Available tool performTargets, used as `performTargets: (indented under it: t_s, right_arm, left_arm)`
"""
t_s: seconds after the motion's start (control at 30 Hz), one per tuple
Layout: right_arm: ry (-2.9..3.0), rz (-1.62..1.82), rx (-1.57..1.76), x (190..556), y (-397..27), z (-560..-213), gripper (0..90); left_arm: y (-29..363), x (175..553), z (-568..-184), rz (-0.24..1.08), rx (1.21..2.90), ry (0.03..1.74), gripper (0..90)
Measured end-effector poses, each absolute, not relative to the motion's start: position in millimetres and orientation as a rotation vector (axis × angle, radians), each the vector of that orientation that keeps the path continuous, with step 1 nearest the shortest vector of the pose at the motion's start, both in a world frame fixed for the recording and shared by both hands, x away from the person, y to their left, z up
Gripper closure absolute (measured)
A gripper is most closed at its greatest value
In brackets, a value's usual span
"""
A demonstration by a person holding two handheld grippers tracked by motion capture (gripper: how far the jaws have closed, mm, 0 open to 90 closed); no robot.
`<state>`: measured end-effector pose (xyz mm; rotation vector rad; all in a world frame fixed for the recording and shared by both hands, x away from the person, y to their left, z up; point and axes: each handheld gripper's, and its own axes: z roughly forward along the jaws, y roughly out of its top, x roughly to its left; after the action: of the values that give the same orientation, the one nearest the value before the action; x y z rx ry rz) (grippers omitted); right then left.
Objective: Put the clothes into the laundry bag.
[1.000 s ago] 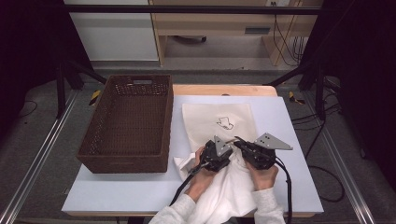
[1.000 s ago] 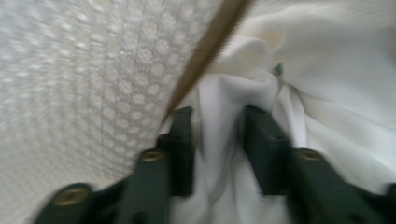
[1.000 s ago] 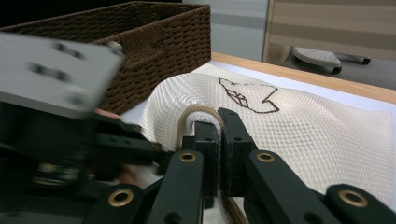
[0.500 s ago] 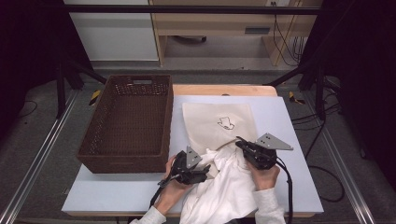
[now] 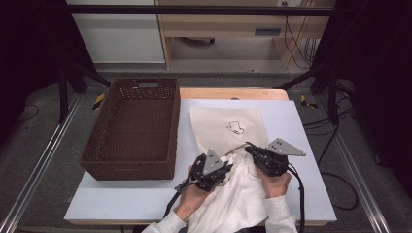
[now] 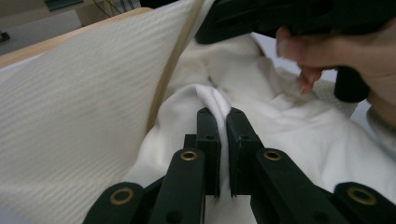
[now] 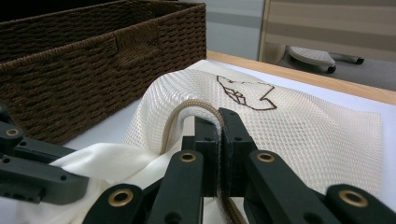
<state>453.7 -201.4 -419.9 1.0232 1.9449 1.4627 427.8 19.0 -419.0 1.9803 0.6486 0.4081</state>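
Note:
A cream mesh bag (image 5: 226, 127) with a brown drawing lies flat on the white table (image 5: 121, 204). Its near edge, a tan cord rim, is lifted by my right gripper (image 5: 248, 148), which is shut on that rim (image 7: 198, 106). A white cloth (image 5: 238, 199) spills from the bag's mouth toward the person. My left gripper (image 5: 230, 166) has just been closing and is shut on a fold of the white cloth (image 6: 212, 95). In the left gripper view the mesh bag (image 6: 79, 107) rises at left, and the right gripper (image 6: 280, 14) is held by a hand above.
A dark brown wicker basket (image 5: 128, 170) stands on the table's left half, close beside the bag; its wall (image 7: 70, 70) is seen in the right gripper view. Black cables trail from both grippers toward the near edge. Beyond the table are a wooden shelf and the floor.
My left gripper swung out to the left and toward the person, then came back right to the bag's mouth and closed on the white cloth. The right gripper stayed put.

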Motion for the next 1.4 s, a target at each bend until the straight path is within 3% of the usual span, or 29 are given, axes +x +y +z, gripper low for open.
performTargets:
  t_s: [0.27, 0.4, 0.5, 0.6, 0.7, 0.73, 0.93, 1.13, 1.3, 1.33, 1.4]
  right_arm:
    - [1.935, 1.478, 1.019, 453, -203, -419, 87.3]
    - [1.935, 1.478, 1.018, 453, -202, -419, 87.2]
    - [1.94, 1.461, 1.029, 453, -202, -419, 87.2]
    - [1.938, 1.463, 1.031, 454, -203, -420, 87.2]
    - [1.94, 1.453, 1.026, 454, -202, -420, 87.2]
    - [1.938, 1.453, 1.025, 453, -202, -420, 87.2]
    - [1.932, 1.452, 1.03, 453, -204, -419, 87.2]
    - [1.935, 1.445, 1.028, 453, -203, -420, 87.2]
    - [1.939, 1.44, 1.029, 453, -202, -421, 87.2]
    - [1.939, 1.44, 1.027, 453, -202, -421, 87.2]
    - [1.939, 1.441, 1.029, 453, -202, -420, 87.2]
  left_arm:
    - [-31, 457, -444, 0.445, 2.073, 0.649, 83.9]
    - [-38, 474, -457, 0.523, 2.112, 0.698, 82.8]
    - [-36, 482, -464, 0.469, 2.091, 0.73, 80.7]
    - [-31, 473, -459, 0.485, 2.083, 0.716, 68.7]
    - [-20, 458, -448, 0.512, 2.049, 0.711, 49.2]
    - [-14, 452, -444, 0.504, 2.036, 0.701, 37.9]
    - [34, 424, -438, 0.557, 2.063, 0.696, 28.4]
    - [60, 420, -471, 0.455, 2.121, 0.811, 37.4]
    - [62, 422, -482, 0.411, 2.128, 0.821, 72.7]
    - [62, 423, -481, 0.405, 2.127, 0.823, 84.8]
    - [61, 422, -475, 0.407, 2.108, 0.815, 86.3]
